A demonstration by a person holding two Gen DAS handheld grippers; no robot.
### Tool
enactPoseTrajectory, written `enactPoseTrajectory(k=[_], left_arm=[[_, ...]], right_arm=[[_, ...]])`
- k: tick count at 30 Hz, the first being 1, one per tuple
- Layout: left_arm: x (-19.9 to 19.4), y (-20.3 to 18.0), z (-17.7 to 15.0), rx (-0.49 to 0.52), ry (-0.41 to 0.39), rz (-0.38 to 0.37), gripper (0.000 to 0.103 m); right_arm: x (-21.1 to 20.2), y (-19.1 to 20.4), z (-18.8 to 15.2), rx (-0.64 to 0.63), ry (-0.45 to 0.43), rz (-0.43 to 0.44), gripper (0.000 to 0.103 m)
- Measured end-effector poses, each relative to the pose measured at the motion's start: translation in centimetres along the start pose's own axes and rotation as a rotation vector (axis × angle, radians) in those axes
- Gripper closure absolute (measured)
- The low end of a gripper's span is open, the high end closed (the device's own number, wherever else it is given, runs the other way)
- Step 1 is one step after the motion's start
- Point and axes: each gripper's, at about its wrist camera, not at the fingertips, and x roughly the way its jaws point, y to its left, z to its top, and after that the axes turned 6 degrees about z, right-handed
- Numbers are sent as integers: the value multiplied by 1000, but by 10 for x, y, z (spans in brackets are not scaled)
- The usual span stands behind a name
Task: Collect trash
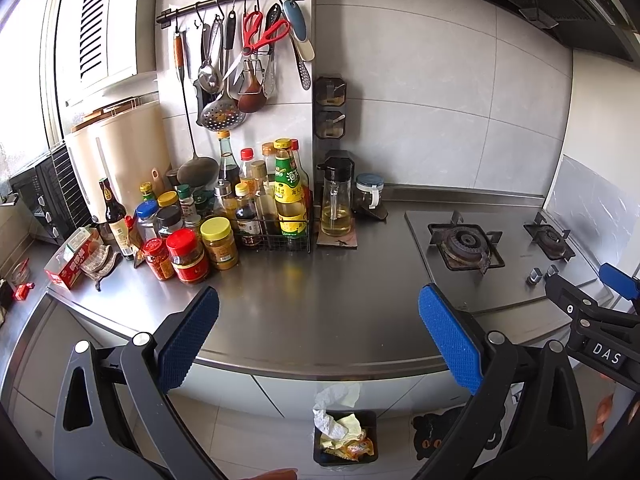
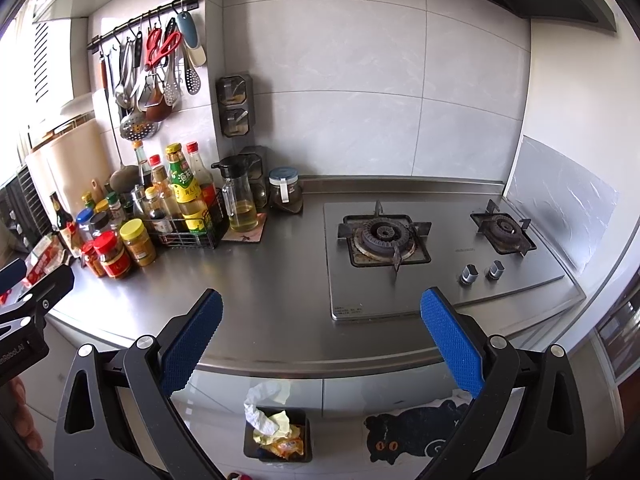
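A small black trash bin stands on the floor against the cabinet, below the counter edge. It holds crumpled white and yellow paper and an orange wrapper. It also shows in the right wrist view. My left gripper is open and empty above the steel countertop. My right gripper is open and empty above the counter's front edge. The right gripper also shows at the right edge of the left wrist view.
Jars and bottles crowd the counter's left, with a wire rack of sauce bottles and an oil dispenser. A two-burner gas hob fills the right. Utensils hang on a wall rail. A black cat mat lies on the floor.
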Motion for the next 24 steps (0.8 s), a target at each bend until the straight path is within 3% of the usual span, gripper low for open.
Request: enactPoseTrajectory(k=[24], left_arm=[[-5, 0, 0, -10, -6, 16, 8]], right_arm=[[-6, -1, 1, -7, -7, 1, 3]])
